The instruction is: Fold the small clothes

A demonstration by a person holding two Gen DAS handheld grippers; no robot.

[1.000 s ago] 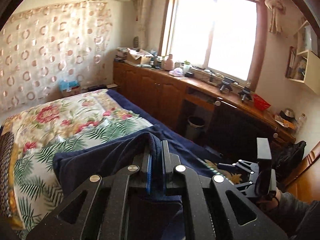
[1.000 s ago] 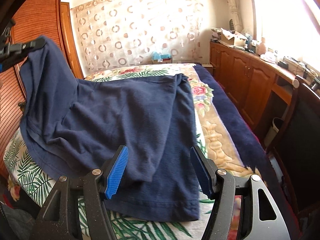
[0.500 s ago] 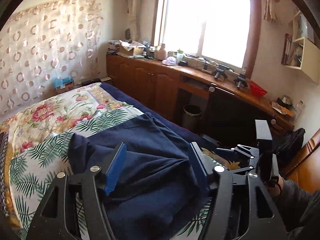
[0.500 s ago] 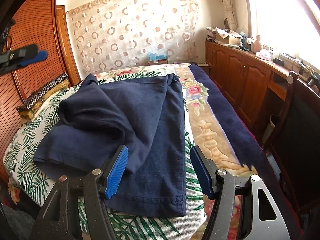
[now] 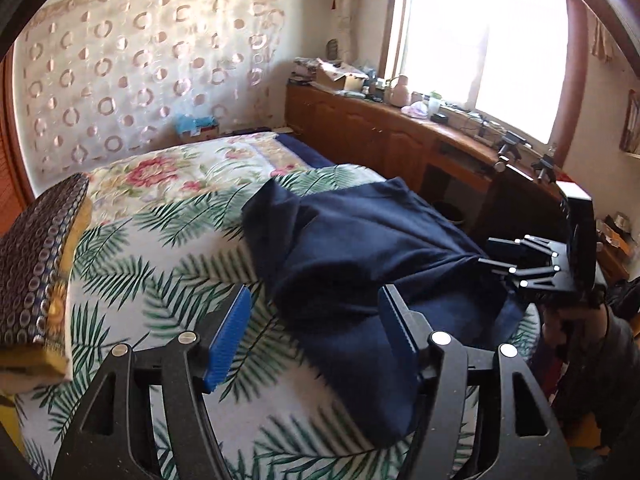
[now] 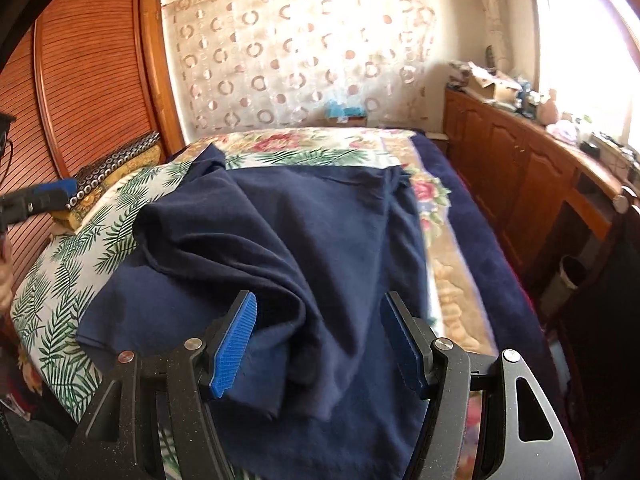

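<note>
A navy blue garment (image 5: 360,264) lies loosely folded and rumpled on the leaf-print bedspread (image 5: 160,264); it also shows in the right wrist view (image 6: 288,248). My left gripper (image 5: 314,336) is open and empty, above the garment's near left edge. My right gripper (image 6: 318,344) is open and empty, low over the garment's near folds. The right gripper also shows in the left wrist view (image 5: 532,264), at the garment's right side. One blue pad of the left gripper shows at the left edge of the right wrist view (image 6: 48,194).
A patterned yellow pillow (image 5: 36,264) lies at the bed's left. A wooden cabinet (image 5: 380,136) with clutter runs under the window on the right. A slatted wooden wardrobe (image 6: 88,72) stands behind the pillow. A bin (image 6: 568,276) sits by the bed.
My left gripper opened and let the garment go, then drew back to the left. The lifted part of the garment dropped onto the rest. My right gripper stayed open and moved closer.
</note>
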